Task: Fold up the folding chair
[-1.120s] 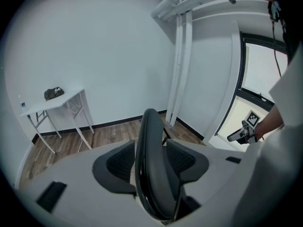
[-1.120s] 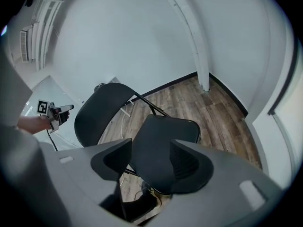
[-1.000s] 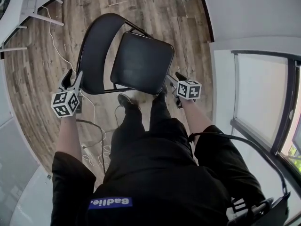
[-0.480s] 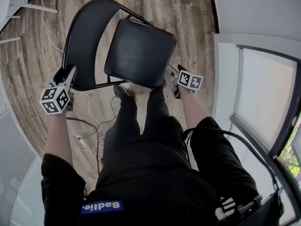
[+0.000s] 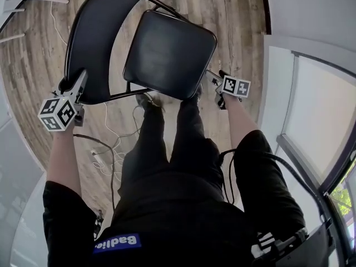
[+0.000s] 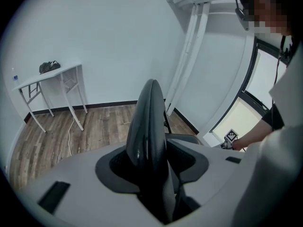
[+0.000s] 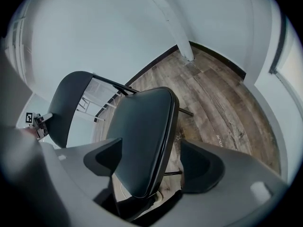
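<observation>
Jaws on the left gripper (image 5: 71, 87) were pressed together on the curved backrest (image 6: 147, 126) of the folding chair (image 5: 169, 54). Those of the right gripper (image 5: 216, 79) had just been opening and stood wide apart, with the side edge of the seat (image 7: 139, 136) between them but no pad pressing on it. The chair stood just in front of the person's legs (image 5: 167, 143), its seat tipped up and a gap showing between seat and backrest, so the fold looked only partly made. It appeared to be a tubular metal frame with smooth black padding. Judged from that, it would be stiff and fairly heavy, pivoting on its hinges rather than bending. The glossy covering might let pads slide. The firmest holds seemed to be the hard rim of the backrest, where the left gripper sat, and the seat's outer edge, kept clear of the pinch where the frame closes. Around it lay a wooden floor (image 5: 233, 32) with a loose white cable (image 5: 105, 121) beside the chair's feet, and a white table (image 6: 47, 77) stood against the far wall.
</observation>
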A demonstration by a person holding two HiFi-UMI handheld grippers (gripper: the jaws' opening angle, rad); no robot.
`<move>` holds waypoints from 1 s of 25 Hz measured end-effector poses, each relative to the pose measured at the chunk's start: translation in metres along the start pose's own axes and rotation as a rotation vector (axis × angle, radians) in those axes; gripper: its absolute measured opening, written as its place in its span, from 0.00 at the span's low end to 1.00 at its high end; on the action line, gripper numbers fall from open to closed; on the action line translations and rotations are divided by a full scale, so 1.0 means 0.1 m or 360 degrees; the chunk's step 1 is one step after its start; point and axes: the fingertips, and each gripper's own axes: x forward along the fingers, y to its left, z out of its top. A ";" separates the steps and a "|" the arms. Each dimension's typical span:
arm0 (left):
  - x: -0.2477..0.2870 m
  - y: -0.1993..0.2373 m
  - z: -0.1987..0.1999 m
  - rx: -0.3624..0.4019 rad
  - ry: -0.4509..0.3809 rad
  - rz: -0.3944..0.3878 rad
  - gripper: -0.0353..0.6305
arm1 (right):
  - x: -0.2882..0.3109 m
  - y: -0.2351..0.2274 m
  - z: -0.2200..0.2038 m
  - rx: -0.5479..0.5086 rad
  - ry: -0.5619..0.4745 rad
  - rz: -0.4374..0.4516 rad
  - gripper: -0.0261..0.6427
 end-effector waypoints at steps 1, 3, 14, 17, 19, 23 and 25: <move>0.03 -0.01 0.00 -0.0011 0.0000 -0.0006 0.33 | 0.04 -0.05 0.00 0.0010 0.0011 0.0014 0.57; 0.08 -0.04 0.01 -0.0019 -0.0006 -0.0027 0.30 | 0.12 -0.13 0.00 0.0039 0.0020 0.0029 0.57; 0.14 -0.12 0.04 -0.0015 -0.0038 -0.0082 0.26 | 0.59 -0.45 0.02 0.0215 -0.0063 0.0104 0.57; 0.14 -0.09 0.04 -0.0006 -0.0044 -0.0070 0.26 | 0.75 -0.47 0.08 0.0273 -0.0106 0.0182 0.57; 0.14 -0.09 0.04 0.0003 -0.0046 -0.0065 0.26 | 0.82 -0.45 0.11 0.0330 -0.0133 0.0264 0.57; 0.15 -0.09 0.05 0.0009 -0.0051 -0.0057 0.26 | 0.97 -0.41 0.14 0.0401 -0.0136 0.0401 0.57; 0.15 -0.08 0.04 0.0014 -0.0053 -0.0053 0.26 | 1.05 -0.39 0.14 0.0442 -0.0138 0.0444 0.57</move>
